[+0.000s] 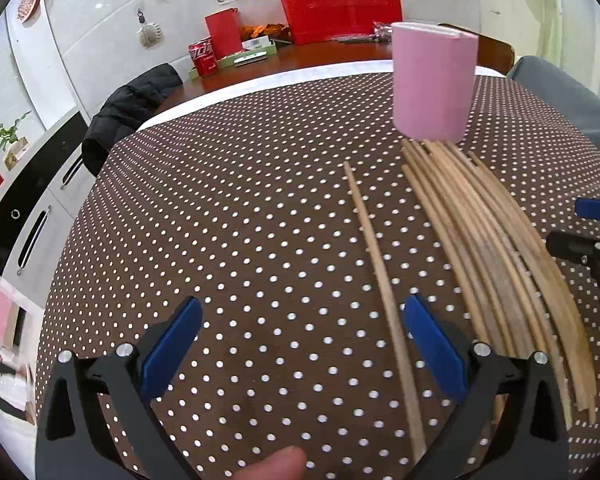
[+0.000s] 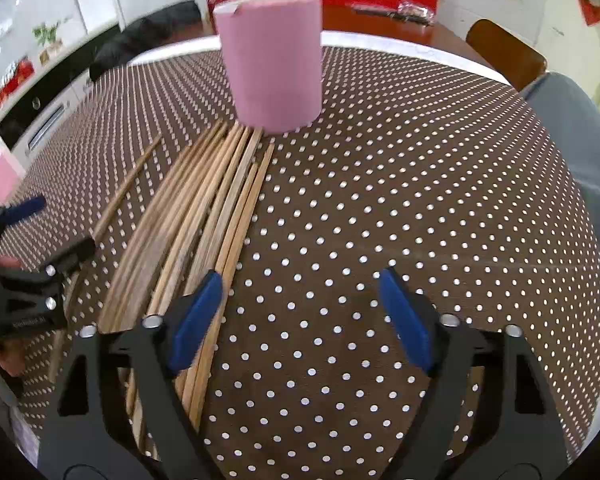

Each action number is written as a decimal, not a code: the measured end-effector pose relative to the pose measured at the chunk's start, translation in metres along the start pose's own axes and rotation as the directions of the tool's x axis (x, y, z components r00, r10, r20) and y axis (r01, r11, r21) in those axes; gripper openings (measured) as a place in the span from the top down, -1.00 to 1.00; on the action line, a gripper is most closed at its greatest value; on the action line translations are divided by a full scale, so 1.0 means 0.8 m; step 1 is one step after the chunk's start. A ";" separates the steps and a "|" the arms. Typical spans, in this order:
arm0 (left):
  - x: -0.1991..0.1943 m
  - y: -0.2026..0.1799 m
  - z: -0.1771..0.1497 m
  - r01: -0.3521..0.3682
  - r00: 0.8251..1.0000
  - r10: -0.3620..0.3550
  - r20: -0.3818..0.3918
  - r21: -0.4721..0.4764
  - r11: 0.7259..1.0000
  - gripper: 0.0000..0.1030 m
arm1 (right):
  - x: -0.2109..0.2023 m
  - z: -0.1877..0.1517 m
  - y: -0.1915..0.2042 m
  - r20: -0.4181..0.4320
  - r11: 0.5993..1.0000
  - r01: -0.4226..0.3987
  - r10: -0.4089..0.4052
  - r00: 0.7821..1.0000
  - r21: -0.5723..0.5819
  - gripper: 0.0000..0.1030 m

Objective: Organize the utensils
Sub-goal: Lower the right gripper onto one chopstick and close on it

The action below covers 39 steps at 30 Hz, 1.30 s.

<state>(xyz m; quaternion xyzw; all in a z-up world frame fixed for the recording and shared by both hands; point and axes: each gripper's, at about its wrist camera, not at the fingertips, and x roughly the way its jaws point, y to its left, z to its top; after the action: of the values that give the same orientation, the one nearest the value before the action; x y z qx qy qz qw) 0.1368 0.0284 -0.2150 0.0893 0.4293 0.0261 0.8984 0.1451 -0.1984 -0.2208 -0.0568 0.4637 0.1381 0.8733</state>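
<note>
A tall pink cup (image 1: pixel 434 84) (image 2: pixel 274 60) stands upright on the brown dotted tablecloth (image 1: pixel 240 220). A bundle of several wooden chopsticks (image 1: pixel 492 248) (image 2: pixel 204 208) lies flat, fanning toward me from the cup's base. One single chopstick (image 1: pixel 374 252) (image 2: pixel 128 184) lies apart on the bundle's left. My left gripper (image 1: pixel 302 304) is open low over the cloth, and the single chopstick runs between its fingers, close to the right one. My right gripper (image 2: pixel 300 276) is open too. Its left finger (image 2: pixel 200 312) hangs over the bundle's right edge, and only cloth lies between its jaws.
A red basket (image 1: pixel 340 4), a red can (image 1: pixel 202 54) and boxes sit on the wooden table behind. A black jacket (image 1: pixel 132 104) hangs over a chair at the left, and a brown chair back (image 2: pixel 504 52) and grey fabric (image 2: pixel 572 128) are at the right. Cabinets line the left wall.
</note>
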 end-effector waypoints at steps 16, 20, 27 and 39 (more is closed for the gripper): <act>0.000 0.007 -0.004 -0.004 1.000 0.004 -0.007 -0.003 1.000 -0.93 | -0.001 0.000 0.017 -0.069 0.998 0.015 -0.019 0.997 -0.059 -0.16; 0.005 0.006 0.007 -0.003 1.000 0.003 -0.030 -0.014 1.000 -0.93 | 0.003 0.012 0.015 -0.072 0.999 0.011 -0.014 0.997 -0.039 -0.04; 0.013 -0.001 0.031 0.065 0.995 -0.062 -0.078 0.028 0.998 -0.26 | 0.008 0.026 0.016 -0.061 0.998 -0.020 0.016 0.998 -0.066 0.84; -0.028 0.006 0.033 0.190 0.981 -0.188 0.047 -0.067 0.979 0.90 | -0.041 0.009 -0.017 0.139 0.965 -0.261 0.253 0.957 0.039 0.89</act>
<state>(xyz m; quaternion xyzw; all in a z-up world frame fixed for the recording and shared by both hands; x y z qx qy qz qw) 0.1433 0.0265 -0.1809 0.0164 0.4163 -0.0459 0.9079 0.1374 -0.2163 -0.1900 0.0380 0.4116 0.2407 0.8782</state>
